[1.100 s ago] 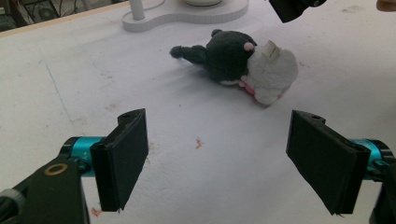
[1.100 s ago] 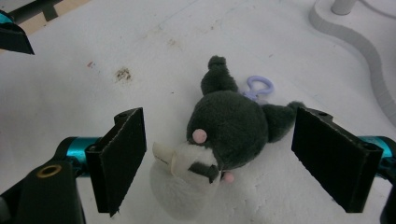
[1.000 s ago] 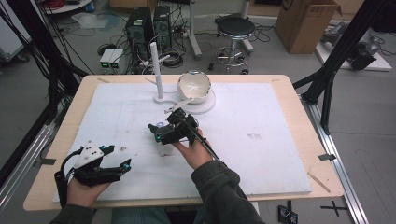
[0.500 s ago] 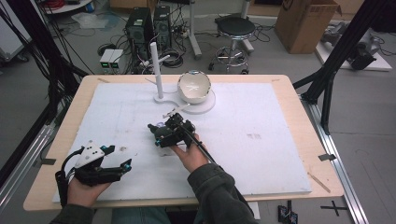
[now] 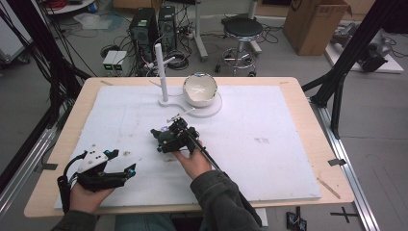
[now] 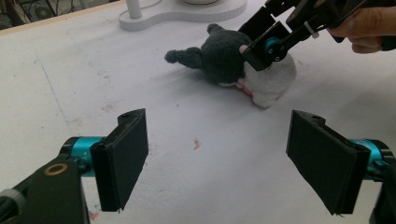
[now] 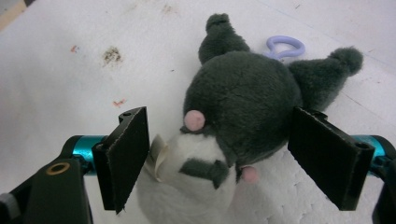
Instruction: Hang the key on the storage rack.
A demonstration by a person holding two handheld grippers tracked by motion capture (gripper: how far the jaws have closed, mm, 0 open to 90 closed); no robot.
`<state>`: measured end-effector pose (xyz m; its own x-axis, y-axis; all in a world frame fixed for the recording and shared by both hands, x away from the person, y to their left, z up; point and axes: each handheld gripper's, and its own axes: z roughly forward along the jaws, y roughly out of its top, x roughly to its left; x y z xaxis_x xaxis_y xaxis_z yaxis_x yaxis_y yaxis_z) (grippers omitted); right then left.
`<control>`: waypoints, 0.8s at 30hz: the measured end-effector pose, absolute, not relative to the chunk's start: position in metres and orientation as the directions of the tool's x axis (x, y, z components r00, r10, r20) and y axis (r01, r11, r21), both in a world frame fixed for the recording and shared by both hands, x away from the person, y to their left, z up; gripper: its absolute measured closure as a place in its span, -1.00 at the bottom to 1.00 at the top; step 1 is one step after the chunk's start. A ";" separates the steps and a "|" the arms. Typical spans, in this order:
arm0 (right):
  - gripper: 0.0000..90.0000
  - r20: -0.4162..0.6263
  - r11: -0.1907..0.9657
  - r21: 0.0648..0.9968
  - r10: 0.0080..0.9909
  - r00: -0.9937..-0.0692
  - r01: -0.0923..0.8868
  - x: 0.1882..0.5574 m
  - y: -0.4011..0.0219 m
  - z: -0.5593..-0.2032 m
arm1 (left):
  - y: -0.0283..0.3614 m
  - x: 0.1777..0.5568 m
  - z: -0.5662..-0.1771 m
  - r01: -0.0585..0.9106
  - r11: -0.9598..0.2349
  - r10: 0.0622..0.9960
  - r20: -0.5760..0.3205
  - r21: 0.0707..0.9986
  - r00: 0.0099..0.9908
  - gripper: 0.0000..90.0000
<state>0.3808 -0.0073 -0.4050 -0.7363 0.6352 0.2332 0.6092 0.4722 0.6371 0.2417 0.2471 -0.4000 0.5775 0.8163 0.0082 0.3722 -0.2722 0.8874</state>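
Right gripper [image 7: 219, 158] straddles the plush toy [image 7: 233, 126], its 2 black jaws spread to either side of the grey-and-white head; they have just been closing a little with the toy between them, and the left pad sits against the small tag while the right pad stands just beside the grey fur, not pressing. No brand, label or writing can be read on the toy, the tag or the grippers. The toy lies on its back near the middle of the white mat [image 5: 269, 154], 2 grey ears and a lilac loop [image 7: 286, 46] pointing away from the jaws.

In the high view the right gripper [image 5: 166, 134] points toward the far edge of the table, the hand [image 5: 195, 163] behind it and the sleeve reaching in from the near edge. The left gripper [image 5: 120, 173] rests near the near-left corner of the mat, held level, jaws wide apart with nothing between them. Near the far edge stand a white post [image 5: 161, 72] and a white bowl [image 5: 199, 89] on 1 shared base.
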 end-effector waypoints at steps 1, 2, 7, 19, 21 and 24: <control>-0.55 0.241 0.470 0.636 0.632 -0.737 0.612 0.381 -0.008 -0.404 | 0.247 0.242 -0.400 0.372 -0.273 0.816 0.009 0.887 0.578 -0.53; -0.57 0.251 0.465 0.632 0.634 -0.732 0.620 0.381 -0.008 -0.404 | 0.247 0.242 -0.400 0.372 -0.273 0.816 0.009 0.887 0.578 -0.53; -0.59 0.275 0.458 0.623 0.631 -0.726 0.634 0.382 -0.011 -0.402 | 0.246 0.241 -0.400 0.370 -0.271 0.819 0.010 0.889 0.574 -0.52; -0.46 0.226 0.489 0.594 0.661 -0.716 0.639 0.386 -0.005 -0.412 | 0.244 0.241 -0.400 0.365 -0.279 0.813 0.016 0.888 0.582 -0.52; -0.41 0.227 0.487 0.592 0.665 -0.712 0.643 0.386 -0.005 -0.412 | 0.244 0.241 -0.400 0.365 -0.277 0.814 0.015 0.889 0.580 -0.52; -0.36 0.208 0.497 0.596 0.664 -0.718 0.632 0.385 -0.004 -0.413 | 0.244 0.241 -0.400 0.364 -0.280 0.813 0.018 0.888 0.582 -0.52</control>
<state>0.3852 -0.0038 -0.4132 -0.7181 0.6643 0.2076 0.6315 0.4966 0.5955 0.2408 0.2438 -0.3995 0.5820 0.8130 0.0182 0.3639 -0.2804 0.8882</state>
